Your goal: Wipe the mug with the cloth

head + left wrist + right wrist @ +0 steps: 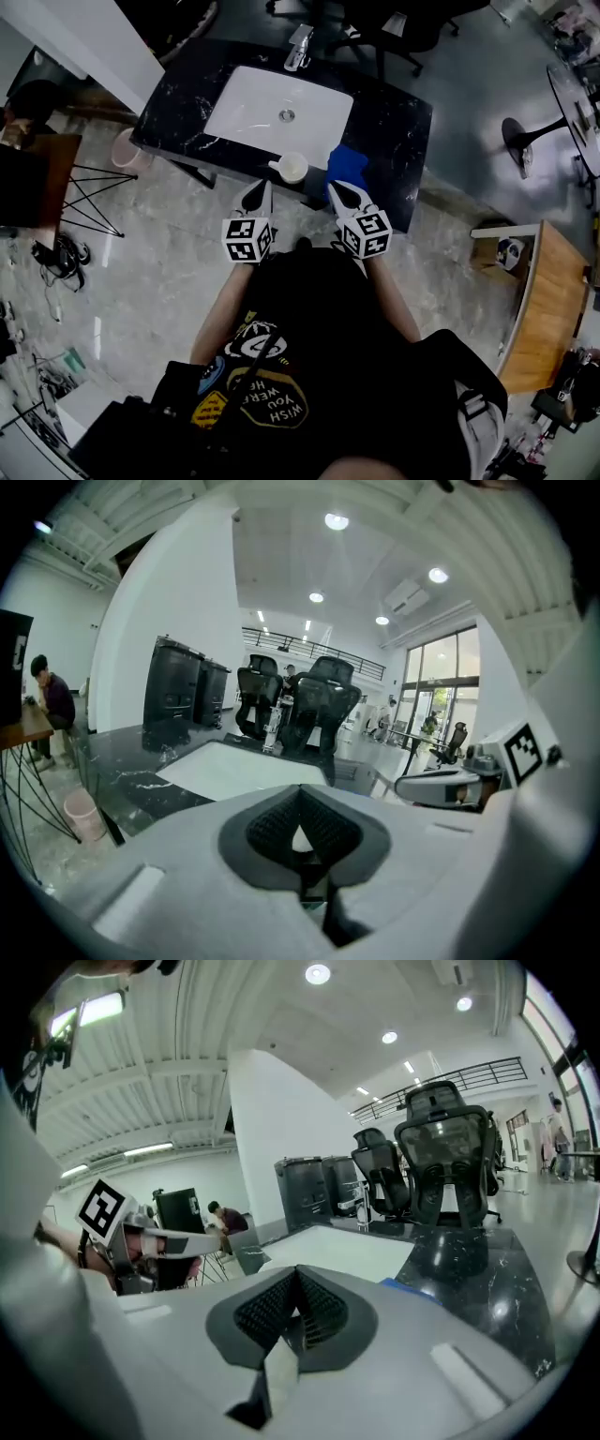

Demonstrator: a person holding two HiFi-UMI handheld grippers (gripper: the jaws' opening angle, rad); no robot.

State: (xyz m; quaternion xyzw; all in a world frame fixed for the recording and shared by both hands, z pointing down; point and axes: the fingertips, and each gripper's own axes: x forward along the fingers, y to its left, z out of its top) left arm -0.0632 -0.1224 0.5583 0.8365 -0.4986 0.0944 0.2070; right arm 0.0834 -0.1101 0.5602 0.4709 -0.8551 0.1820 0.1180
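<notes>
A white mug (292, 168) stands near the front edge of the black marble counter (403, 122), just in front of the white sink (279, 112). Beside it on the right lies the blue cloth (349, 166), whose corner (412, 1290) shows in the right gripper view. My left gripper (255, 192) (300, 803) hovers short of the counter edge, below and left of the mug, shut with nothing held. My right gripper (339, 192) (298, 1283) sits just in front of the cloth, also shut and empty. The mug is hidden behind the jaws in both gripper views.
A faucet (298, 52) rises behind the sink, with office chairs (394, 33) beyond the counter. A pink bin (125, 150) stands at the counter's left end, next to a wire-legged table (56, 178). A wooden table (539, 309) is at the right. A person (52, 700) sits far left.
</notes>
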